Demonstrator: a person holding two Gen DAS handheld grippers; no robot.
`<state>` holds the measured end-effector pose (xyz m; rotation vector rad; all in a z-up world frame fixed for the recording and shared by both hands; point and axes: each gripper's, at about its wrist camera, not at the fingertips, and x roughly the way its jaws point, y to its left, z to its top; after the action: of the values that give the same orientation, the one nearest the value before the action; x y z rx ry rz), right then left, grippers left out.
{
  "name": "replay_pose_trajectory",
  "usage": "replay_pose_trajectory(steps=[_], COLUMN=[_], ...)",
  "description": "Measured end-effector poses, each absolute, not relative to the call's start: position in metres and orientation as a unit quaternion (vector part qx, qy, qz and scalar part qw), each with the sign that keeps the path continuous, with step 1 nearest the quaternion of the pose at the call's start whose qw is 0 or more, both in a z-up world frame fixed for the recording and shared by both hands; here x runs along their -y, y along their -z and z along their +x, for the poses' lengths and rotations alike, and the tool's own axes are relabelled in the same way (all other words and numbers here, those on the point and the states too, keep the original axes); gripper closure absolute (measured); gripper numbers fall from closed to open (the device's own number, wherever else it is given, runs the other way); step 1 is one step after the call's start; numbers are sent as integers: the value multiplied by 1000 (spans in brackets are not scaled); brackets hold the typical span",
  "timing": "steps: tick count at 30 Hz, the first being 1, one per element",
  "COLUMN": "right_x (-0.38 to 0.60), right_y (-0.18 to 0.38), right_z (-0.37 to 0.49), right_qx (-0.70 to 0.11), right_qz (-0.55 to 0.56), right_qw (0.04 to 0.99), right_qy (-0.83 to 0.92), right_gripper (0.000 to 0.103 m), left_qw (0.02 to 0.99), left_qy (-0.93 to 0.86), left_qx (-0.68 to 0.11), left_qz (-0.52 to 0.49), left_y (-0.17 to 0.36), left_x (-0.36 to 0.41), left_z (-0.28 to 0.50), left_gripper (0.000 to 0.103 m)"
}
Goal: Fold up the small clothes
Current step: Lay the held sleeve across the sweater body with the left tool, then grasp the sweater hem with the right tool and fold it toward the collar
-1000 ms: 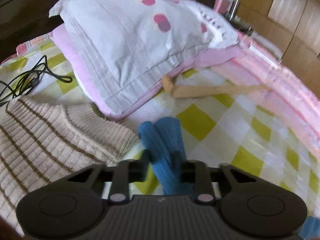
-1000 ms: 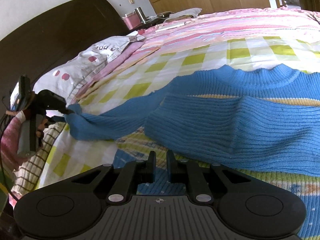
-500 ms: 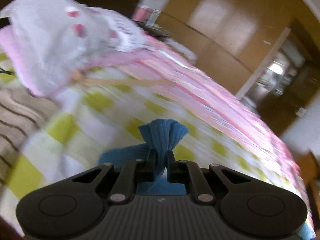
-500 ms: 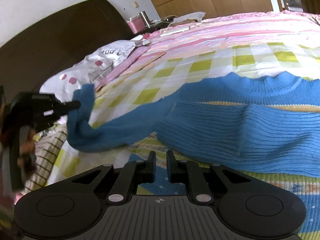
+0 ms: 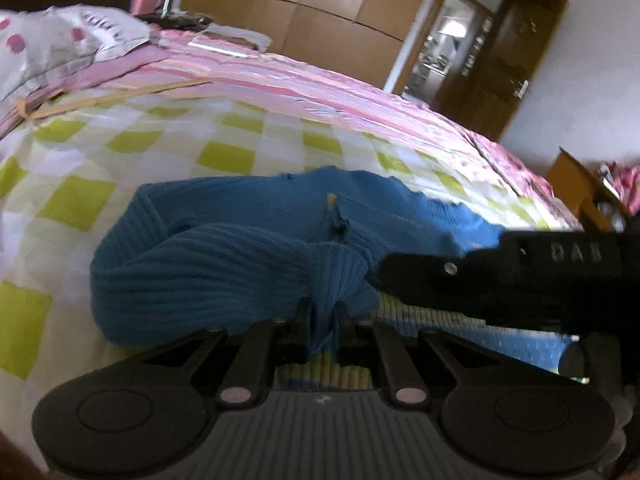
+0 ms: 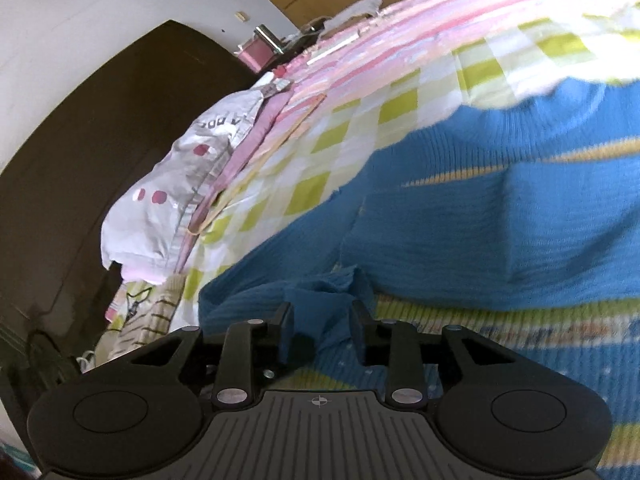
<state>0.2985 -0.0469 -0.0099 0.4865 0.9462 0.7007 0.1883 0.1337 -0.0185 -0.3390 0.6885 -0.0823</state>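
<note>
A small blue knitted sweater point(image 6: 500, 216) with yellow stripes lies on the bed; it also shows in the left wrist view point(image 5: 248, 240). My left gripper point(image 5: 323, 312) is shut on the cuff of the blue sleeve point(image 5: 332, 276), folded across toward the sweater's body. My right gripper point(image 6: 322, 328) is open, its jaws either side of the bunched sleeve end point(image 6: 332, 288) without closing on it. The right gripper's black body point(image 5: 520, 280) shows at the right of the left wrist view, close to the cuff.
The bed has a yellow and white checked sheet point(image 5: 224, 156) and a pink striped quilt point(image 5: 320, 84). A grey pillow point(image 6: 176, 196) lies by the dark headboard point(image 6: 80, 168). A beige striped garment point(image 6: 160, 312) lies at the left. Wooden wardrobes point(image 5: 320, 4) stand behind.
My left gripper has carried the sleeve cuff from near the pillow across to the sweater's body. My right gripper has opened and moved up to the cuff.
</note>
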Motion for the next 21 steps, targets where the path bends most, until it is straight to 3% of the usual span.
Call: replay_pose_trajectory(steps=[13,16,21], right_x=[31,29,39], right_y=[25,27,14], right_z=[311,311,303], right_qx=[-493,-505,-480], right_qz=[254,241,226], right_qw=[779,780,798], right_qy=[-293,-279,-285], right_gripper=[71,90,94], left_qw=[926,926,927], left_qy=[129,138,143], left_qx=[-331,-331,-320], left_qz=[-132,-119,-134], left_y=[12,9,1], left_x=[-117,-110,-115], left_z=[171,165,154], left_gripper=[80,79,72])
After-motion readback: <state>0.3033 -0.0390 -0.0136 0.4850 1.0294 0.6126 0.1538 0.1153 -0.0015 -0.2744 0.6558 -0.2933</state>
